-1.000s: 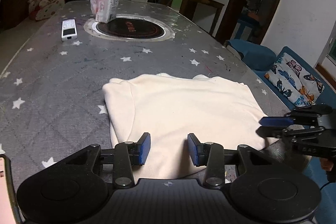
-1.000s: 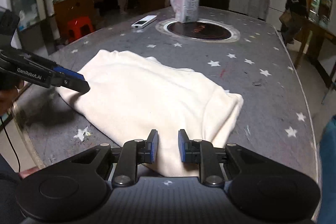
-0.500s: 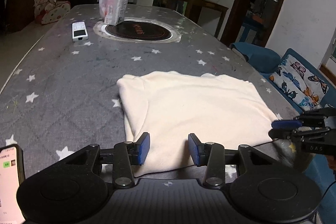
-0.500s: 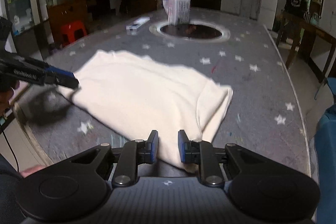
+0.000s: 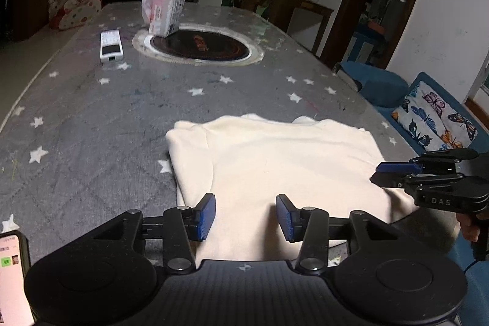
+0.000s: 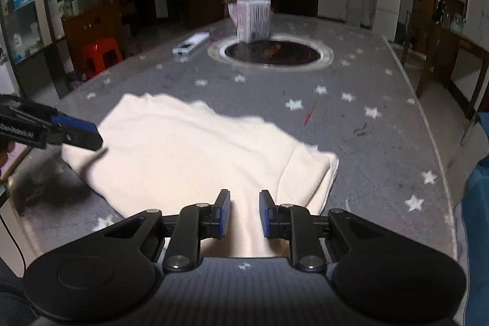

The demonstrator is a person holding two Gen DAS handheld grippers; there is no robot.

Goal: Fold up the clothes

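A: Between your left gripper point(image 5: 245, 217) fingers, spread wide, lies the near edge of the cream garment point(image 5: 275, 170), folded flat on the star-patterned table point(image 5: 91, 118).

B: And the other one?

A: Your right gripper point(image 6: 244, 214) has its fingers parted narrowly over the cloth's corner; whether they touch it, I cannot tell. Beyond both fingertips sit a remote point(image 5: 111, 45) and a tissue pack point(image 5: 166, 10).

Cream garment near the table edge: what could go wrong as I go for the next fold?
1. The cream garment lies close to the near table edge; a tug could drag it off.
2. The left tongs gape wide and may pinch only the top layer.
3. The right-wrist view is blurred, so aim may be off.
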